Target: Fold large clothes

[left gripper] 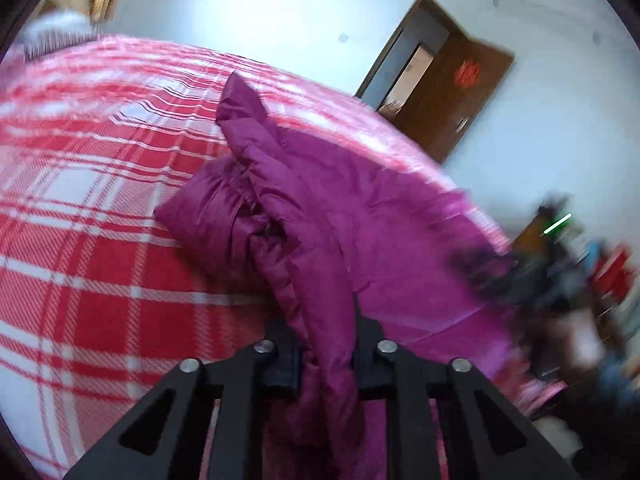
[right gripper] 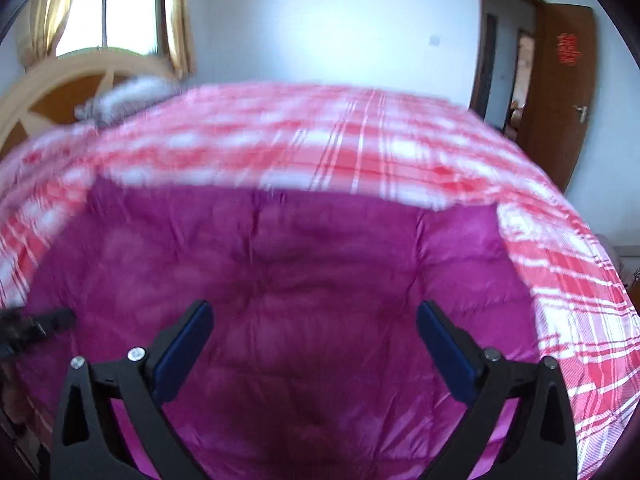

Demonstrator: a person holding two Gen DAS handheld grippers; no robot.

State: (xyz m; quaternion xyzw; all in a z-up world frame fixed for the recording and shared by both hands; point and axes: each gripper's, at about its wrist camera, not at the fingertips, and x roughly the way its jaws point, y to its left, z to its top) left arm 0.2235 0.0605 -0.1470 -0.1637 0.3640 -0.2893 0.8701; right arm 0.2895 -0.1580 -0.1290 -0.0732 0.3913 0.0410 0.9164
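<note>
Now the left gripper [left gripper: 326,344] pinches a fold of the purple down jacket [left gripper: 352,216] on the red plaid bedspread [left gripper: 100,200]; the right gripper [right gripper: 314,344] hovers spread wide above the jacket.

One magenta padded coat [left gripper: 320,208], one plaid bedspread [left gripper: 100,208], two tongs [left gripper: 326,344] [right gripper: 314,344], one door [right gripper: 564,92].

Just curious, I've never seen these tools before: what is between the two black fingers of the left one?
A fold of the purple jacket is pinched between the left gripper's fingers, seen in the left wrist view; the rest lies on the bed.
</note>
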